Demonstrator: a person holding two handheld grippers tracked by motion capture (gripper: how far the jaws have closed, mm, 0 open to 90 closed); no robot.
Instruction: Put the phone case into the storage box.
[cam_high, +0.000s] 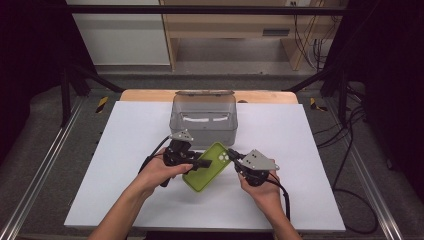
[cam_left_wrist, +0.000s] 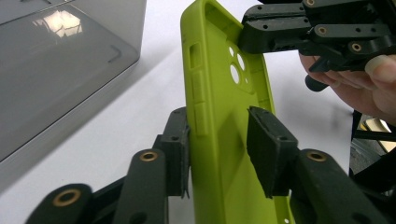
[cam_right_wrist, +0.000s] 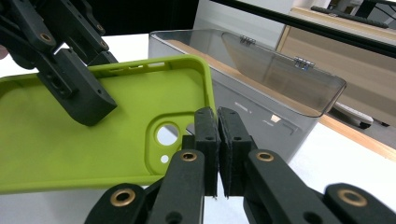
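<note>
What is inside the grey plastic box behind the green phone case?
Through the tinted walls of the box, with its lid open, nothing is seen inside except pale marks on a wall. The phone case covers the low front part.

Lime-green phone case (cam_high: 206, 166), empty, open side up, camera cut-outs toward the far end, held tilted just before the grey bin (cam_high: 204, 119).

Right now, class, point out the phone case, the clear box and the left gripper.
phone case (cam_high: 202, 172), high view, on its green inner face.
clear box (cam_high: 204, 131), high view, on its front wall.
left gripper (cam_left_wrist: 218, 156), left gripper view, midway between the fingertips that straddle the case's side wall.
</note>
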